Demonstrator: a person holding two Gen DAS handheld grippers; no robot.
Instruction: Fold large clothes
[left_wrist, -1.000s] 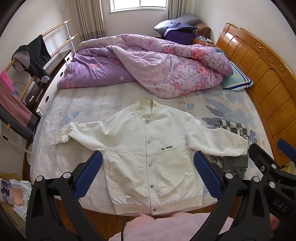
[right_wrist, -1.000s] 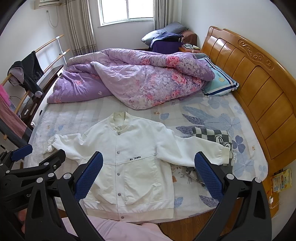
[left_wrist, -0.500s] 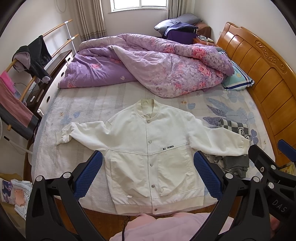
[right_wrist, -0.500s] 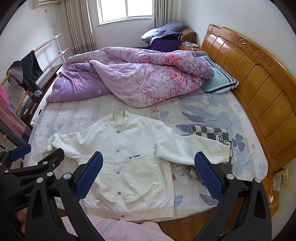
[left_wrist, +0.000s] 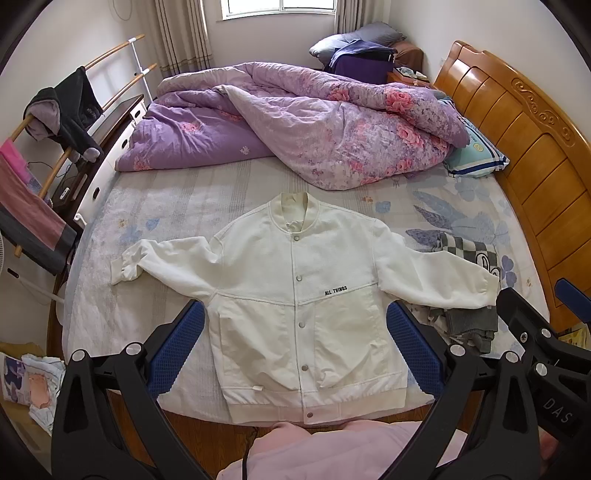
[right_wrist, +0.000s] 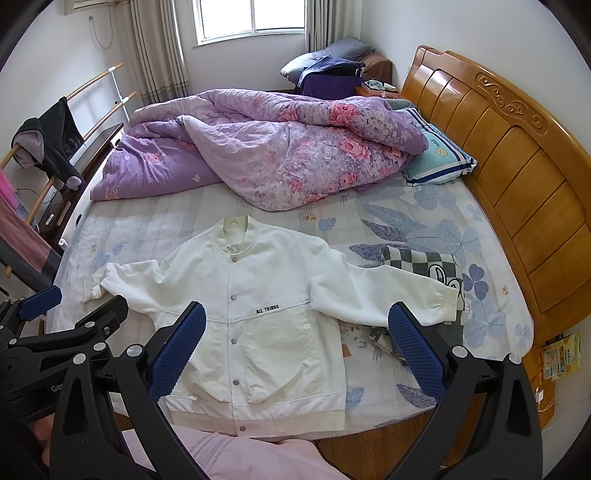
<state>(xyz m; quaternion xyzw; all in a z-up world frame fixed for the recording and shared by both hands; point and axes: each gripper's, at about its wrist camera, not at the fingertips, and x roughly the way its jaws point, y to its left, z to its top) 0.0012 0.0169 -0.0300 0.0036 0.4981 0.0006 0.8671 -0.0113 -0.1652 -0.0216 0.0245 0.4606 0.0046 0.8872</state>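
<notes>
A white snap-button jacket (left_wrist: 295, 295) lies flat, front up, on the near part of the bed, both sleeves spread out; it also shows in the right wrist view (right_wrist: 258, 314). Its hem reaches the bed's front edge. My left gripper (left_wrist: 295, 347) is open and empty, held above the jacket's lower half. My right gripper (right_wrist: 295, 343) is open and empty, held above the jacket's right side. The right gripper's body shows at the right of the left wrist view (left_wrist: 535, 343); the left gripper's body shows at the left of the right wrist view (right_wrist: 62, 332).
A crumpled purple floral quilt (left_wrist: 314, 122) fills the far half of the bed. A folded checkered garment (left_wrist: 469, 251) lies under the jacket's right sleeve. A wooden headboard (left_wrist: 524, 147) is on the right, a clothes rack (left_wrist: 55, 122) on the left. A pillow (right_wrist: 439, 162) lies by the headboard.
Both views have shifted slightly; the jacket lies as before and both grippers stay open and empty.
</notes>
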